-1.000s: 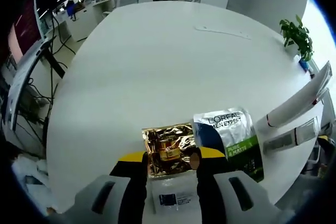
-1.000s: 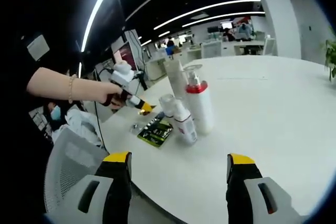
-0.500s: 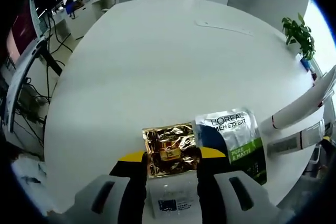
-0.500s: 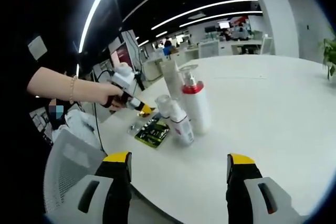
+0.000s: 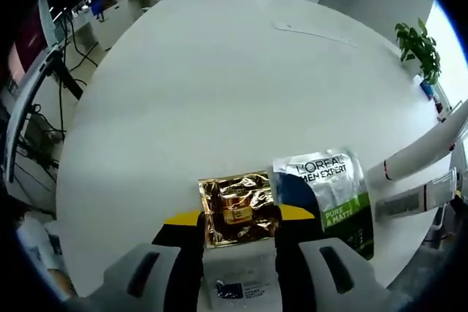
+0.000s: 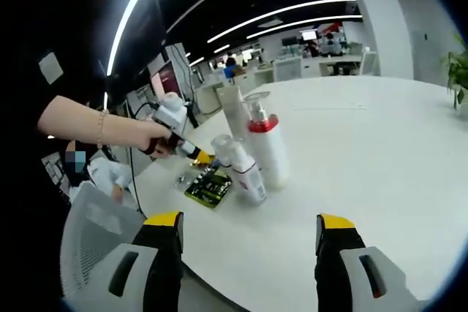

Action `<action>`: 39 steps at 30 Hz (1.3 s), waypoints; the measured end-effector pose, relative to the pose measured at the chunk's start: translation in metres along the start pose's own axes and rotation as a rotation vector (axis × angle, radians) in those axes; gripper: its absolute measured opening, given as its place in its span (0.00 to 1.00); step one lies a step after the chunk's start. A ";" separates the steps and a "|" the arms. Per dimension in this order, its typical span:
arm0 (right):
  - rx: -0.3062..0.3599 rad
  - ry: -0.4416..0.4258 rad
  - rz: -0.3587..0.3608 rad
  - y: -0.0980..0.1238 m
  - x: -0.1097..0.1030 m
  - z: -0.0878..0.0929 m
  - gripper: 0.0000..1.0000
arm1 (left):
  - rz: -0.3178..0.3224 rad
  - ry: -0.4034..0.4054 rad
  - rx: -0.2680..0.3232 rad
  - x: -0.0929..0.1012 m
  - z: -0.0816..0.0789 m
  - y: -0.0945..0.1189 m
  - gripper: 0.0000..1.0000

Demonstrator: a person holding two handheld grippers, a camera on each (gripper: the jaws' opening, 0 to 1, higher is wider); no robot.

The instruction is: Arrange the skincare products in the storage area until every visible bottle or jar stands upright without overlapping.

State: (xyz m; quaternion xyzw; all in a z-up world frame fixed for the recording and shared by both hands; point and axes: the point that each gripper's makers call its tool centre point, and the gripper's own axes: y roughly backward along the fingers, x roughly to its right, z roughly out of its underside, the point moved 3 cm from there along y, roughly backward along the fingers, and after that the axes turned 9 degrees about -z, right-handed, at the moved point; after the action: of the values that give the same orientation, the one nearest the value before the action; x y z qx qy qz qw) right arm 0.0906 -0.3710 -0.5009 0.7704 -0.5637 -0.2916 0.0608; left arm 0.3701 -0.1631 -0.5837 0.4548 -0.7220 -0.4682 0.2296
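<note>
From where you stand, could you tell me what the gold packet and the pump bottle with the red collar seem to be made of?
The gold packet looks like metallised foil: it is crinkled and throws sharp mirror-like glints. The pump bottle seems to be smooth white plastic with a soft sheen, a glossy red collar and a clear cap over the pump; glass cannot be ruled out.

Left tool [image 5: 239, 226]: grey body with black, yellow-tipped jaws, set narrowly apart on either side of a crinkled gold foil sachet [image 5: 238, 207]. In the right gripper view this tool [image 6: 191, 153] is gripped in the person's hand [image 6: 152, 139], bare forearm extended, wrist bracelet visible. Right tool [image 6: 248, 235]: jaws spread wide, nothing between them.
</note>
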 end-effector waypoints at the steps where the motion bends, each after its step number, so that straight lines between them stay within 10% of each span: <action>1: -0.002 0.000 0.001 0.000 0.000 0.000 0.76 | 0.000 0.000 0.001 0.001 0.000 0.000 0.35; 39: -0.028 0.031 -0.026 -0.005 -0.005 0.000 0.76 | 0.033 0.049 0.062 -0.004 -0.008 0.025 0.41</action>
State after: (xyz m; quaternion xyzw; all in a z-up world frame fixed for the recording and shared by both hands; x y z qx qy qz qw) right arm 0.0937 -0.3645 -0.5011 0.7812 -0.5483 -0.2885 0.0766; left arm 0.3671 -0.1591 -0.5579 0.4610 -0.7378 -0.4305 0.2405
